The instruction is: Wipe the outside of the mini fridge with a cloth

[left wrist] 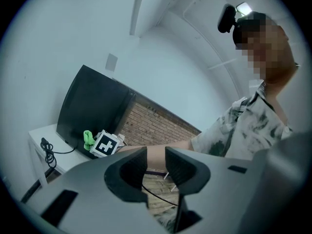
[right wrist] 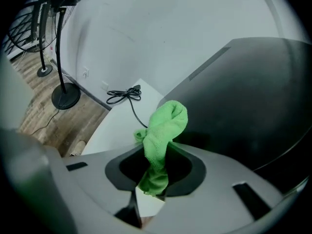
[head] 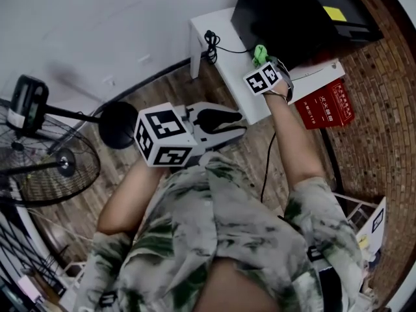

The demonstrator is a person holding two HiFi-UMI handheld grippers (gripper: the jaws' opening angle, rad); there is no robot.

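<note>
My right gripper point(right wrist: 156, 172) pinches the green cloth point(right wrist: 165, 126) beside the mini fridge point(right wrist: 243, 101) at right. With so little gripped, dragging could pull it free. My left gripper point(left wrist: 156, 167) is narrowly parted, empty.

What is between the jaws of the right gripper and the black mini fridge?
Only the green cloth, which the right gripper holds pinched; it stands up towards the mini fridge. The right gripper view shows it.

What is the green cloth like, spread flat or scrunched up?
Scrunched up: the green cloth is bunched into a lump, pinched in the right gripper's shut jaws.
</note>
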